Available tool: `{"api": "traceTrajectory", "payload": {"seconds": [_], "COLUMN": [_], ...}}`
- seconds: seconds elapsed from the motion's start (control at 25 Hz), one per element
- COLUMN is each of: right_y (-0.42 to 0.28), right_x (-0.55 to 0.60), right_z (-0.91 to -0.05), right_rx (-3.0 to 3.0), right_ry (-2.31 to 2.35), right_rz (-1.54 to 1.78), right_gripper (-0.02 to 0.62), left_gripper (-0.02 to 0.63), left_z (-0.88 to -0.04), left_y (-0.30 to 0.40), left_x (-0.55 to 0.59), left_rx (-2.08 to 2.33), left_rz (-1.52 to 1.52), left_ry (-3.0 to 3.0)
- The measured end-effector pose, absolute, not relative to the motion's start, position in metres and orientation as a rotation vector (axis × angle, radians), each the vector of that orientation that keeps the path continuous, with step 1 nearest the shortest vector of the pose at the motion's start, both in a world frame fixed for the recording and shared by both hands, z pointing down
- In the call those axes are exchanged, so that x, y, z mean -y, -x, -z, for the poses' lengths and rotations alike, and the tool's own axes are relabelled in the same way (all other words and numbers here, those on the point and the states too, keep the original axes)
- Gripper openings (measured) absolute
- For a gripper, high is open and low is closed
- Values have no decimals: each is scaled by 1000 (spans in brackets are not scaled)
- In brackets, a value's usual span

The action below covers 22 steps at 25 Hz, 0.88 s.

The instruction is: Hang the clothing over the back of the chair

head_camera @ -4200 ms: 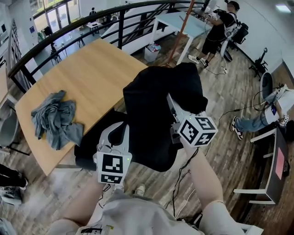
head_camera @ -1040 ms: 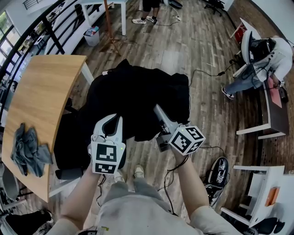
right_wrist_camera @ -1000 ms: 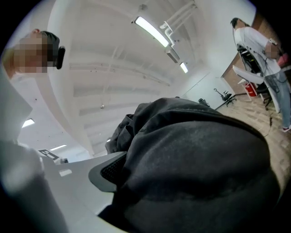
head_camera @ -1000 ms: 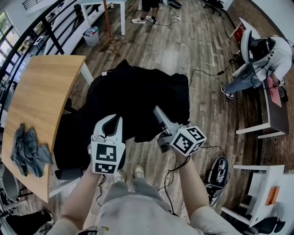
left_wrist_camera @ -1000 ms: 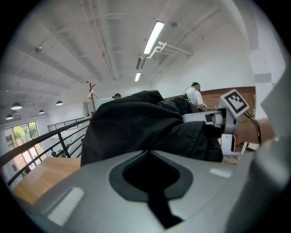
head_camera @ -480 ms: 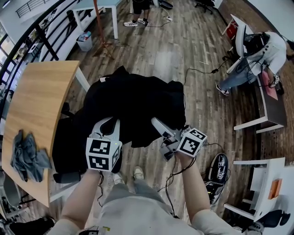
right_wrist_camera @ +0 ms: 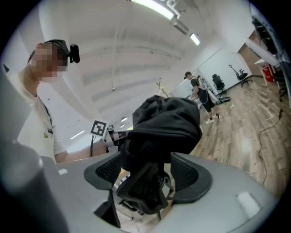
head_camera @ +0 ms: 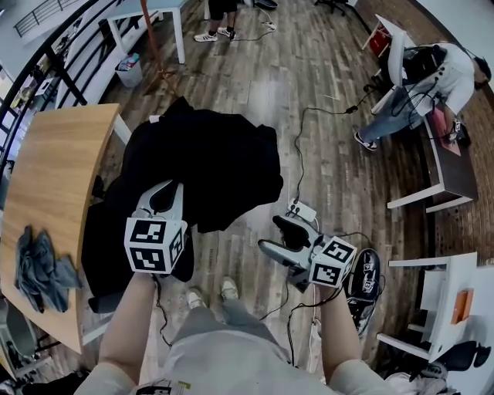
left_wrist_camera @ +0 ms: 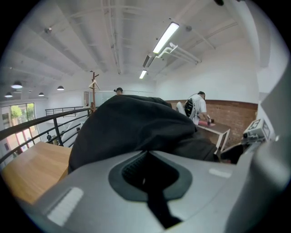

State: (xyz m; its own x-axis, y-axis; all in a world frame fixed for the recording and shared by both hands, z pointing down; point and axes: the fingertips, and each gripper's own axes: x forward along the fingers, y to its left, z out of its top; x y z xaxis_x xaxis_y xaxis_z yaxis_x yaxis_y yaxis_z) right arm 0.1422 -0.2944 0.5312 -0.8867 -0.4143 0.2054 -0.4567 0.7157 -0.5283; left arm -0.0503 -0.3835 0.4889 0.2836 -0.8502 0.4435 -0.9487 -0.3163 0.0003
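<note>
Right gripper (head_camera: 268,233), 5 o'clock in head view: jaws apart, clear of the fabric. Left gripper (head_camera: 160,197), 8 o'clock: jaws clamped on the near edge of the black clothing (head_camera: 208,158). Clothing lies draped over the chair (right_wrist_camera: 142,195) back, 11 o'clock. Wooden table (head_camera: 46,177) at 9 o'clock.

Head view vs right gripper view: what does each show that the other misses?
Head view only: the crumpled grey cloth lying on the curved wooden table, a white power strip on the floor, and the right gripper seen whole, clear of the clothing. Right gripper view only: the black chair frame below the drape, seen between open jaws, and ceiling light strips. Both: the black garment draped over the chair, the left gripper at it, and plank flooring.
</note>
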Motion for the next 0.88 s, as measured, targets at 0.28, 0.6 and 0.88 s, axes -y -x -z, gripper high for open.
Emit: {"api": "traceTrajectory", "payload": {"seconds": [0.28, 0.6, 0.88], "right_y": [-176, -162, -152], "right_x": [333, 357, 357], "right_z": [-479, -455, -443], "right_rx": [2872, 2877, 2914], "right_ry": [-1139, -1221, -1227], "right_rz": [-611, -556, -522], "right_gripper": [167, 126, 100], "left_gripper": [-5, -3, 9], "left_z": [-490, -479, -468], "left_y": [55, 52, 49], "left_x": [386, 367, 360], "left_rx": [1715, 1724, 1701], "left_rz": [-564, -535, -510], "left_ry": [-2302, -2371, -2407]}}
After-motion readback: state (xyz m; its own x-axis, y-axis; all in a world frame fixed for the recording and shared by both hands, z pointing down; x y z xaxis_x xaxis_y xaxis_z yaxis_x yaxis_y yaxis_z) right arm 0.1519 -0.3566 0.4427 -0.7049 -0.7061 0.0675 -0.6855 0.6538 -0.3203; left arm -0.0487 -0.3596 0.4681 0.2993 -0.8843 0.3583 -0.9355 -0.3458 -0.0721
